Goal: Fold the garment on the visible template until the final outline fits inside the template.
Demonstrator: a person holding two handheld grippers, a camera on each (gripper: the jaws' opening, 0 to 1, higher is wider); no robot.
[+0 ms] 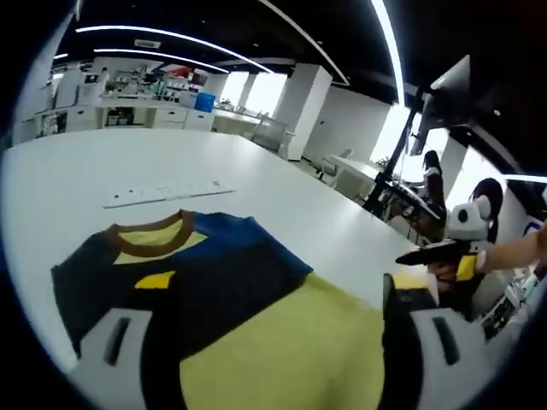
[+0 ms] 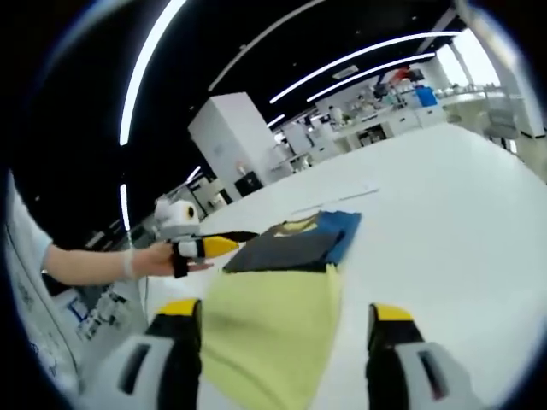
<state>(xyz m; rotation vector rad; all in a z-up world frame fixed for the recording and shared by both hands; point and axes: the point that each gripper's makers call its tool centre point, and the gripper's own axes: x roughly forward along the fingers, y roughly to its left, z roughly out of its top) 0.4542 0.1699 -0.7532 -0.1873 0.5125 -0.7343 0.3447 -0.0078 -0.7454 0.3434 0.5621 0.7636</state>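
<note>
A T-shirt [image 1: 214,282] lies flat on the white table [image 1: 77,171]. It has a brown collar, dark and blue upper panels and a yellow-green lower part. In the left gripper view my left gripper [image 1: 269,329] is open, its jaws wide apart low over the yellow-green cloth. My right gripper [image 1: 432,252] comes in from the right, held by a hand. In the right gripper view my right gripper [image 2: 282,316] is open too, with the T-shirt's [image 2: 273,325] yellow-green part running between its jaws. My left gripper [image 2: 224,246] sits at the shirt's left edge.
A pale strip with markings [image 1: 167,193] lies on the table beyond the collar. The table's edge [image 1: 376,224] runs along the right, with chairs and desks past it. A white column [image 2: 231,137] and lab benches stand at the back. A person's forearm [image 2: 85,263] reaches in.
</note>
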